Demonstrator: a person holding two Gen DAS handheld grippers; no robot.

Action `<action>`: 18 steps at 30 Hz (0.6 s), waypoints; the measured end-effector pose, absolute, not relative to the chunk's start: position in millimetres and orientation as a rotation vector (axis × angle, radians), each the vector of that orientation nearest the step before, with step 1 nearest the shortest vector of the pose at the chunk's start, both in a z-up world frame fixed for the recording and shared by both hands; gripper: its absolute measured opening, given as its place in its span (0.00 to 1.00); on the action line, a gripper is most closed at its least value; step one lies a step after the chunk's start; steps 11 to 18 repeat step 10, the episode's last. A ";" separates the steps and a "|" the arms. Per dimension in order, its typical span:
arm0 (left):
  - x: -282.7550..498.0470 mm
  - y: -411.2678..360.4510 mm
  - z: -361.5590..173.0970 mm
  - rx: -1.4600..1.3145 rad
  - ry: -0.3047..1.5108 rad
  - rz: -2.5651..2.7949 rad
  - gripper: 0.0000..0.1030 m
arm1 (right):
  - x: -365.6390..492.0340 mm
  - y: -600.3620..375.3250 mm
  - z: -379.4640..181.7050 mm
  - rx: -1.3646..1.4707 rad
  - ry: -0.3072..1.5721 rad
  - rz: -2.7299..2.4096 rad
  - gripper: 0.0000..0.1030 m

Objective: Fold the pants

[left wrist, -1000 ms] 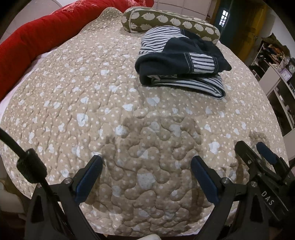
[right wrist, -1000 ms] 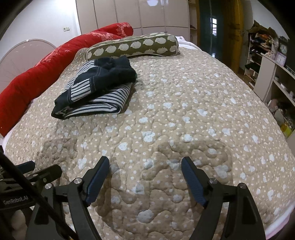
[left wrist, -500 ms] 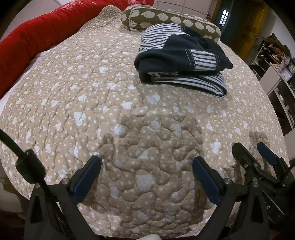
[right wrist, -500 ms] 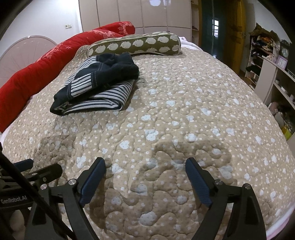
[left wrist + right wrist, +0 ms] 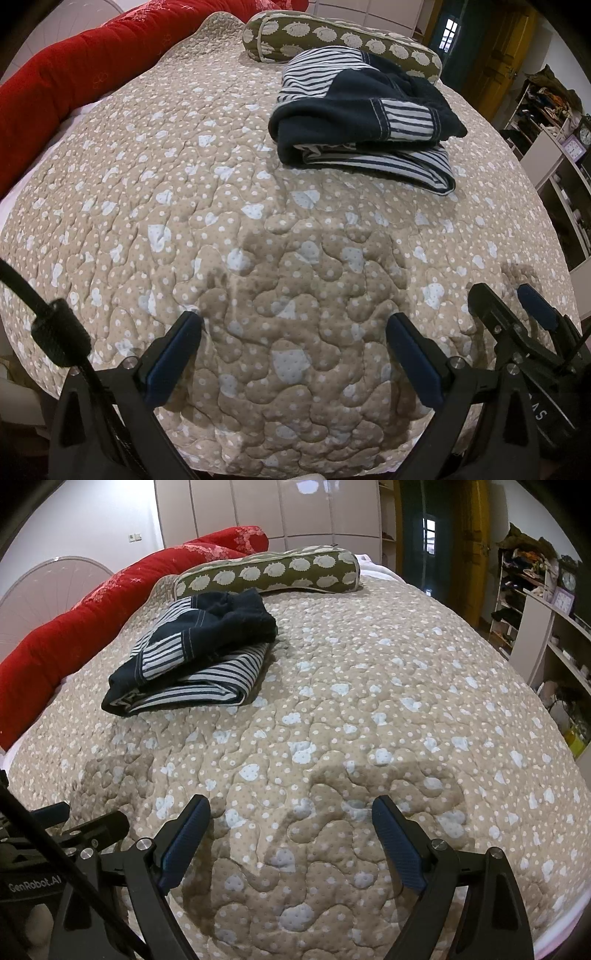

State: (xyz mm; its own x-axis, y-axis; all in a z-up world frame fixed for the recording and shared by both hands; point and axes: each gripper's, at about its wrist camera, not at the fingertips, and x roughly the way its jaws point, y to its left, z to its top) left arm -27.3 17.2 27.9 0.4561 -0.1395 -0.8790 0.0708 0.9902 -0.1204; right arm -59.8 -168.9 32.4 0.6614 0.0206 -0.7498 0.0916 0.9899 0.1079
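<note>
The navy and white striped pants [image 5: 364,122] lie folded in a thick bundle on the far part of the beige quilted bed [image 5: 184,184]. They also show in the right wrist view [image 5: 195,653], at the upper left. My left gripper [image 5: 293,332] is open and empty, low over the near edge of the bed, well short of the pants. My right gripper [image 5: 291,812] is open and empty, beside the left one, also far from the pants. The right gripper shows at the left view's right edge [image 5: 517,314].
An olive bolster pillow [image 5: 269,574] lies just behind the pants. A red duvet [image 5: 74,627] runs along the bed's left side. Shelves with clutter [image 5: 546,627] stand to the right of the bed. A wardrobe [image 5: 266,506] is at the back.
Both grippers have tilted and shifted slightly, so the pants sit a little lower in each view. Both stay open and empty. The pants have not moved.
</note>
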 end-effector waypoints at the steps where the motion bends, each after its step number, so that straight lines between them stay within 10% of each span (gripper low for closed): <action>1: -27.6 17.2 28.0 -0.070 1.090 -0.130 0.97 | -59.7 -169.1 32.2 0.140 0.848 -0.040 0.89; 18: -27.8 17.1 27.9 -0.070 1.090 -0.128 0.97 | -59.9 -169.2 31.9 0.140 0.848 -0.040 0.89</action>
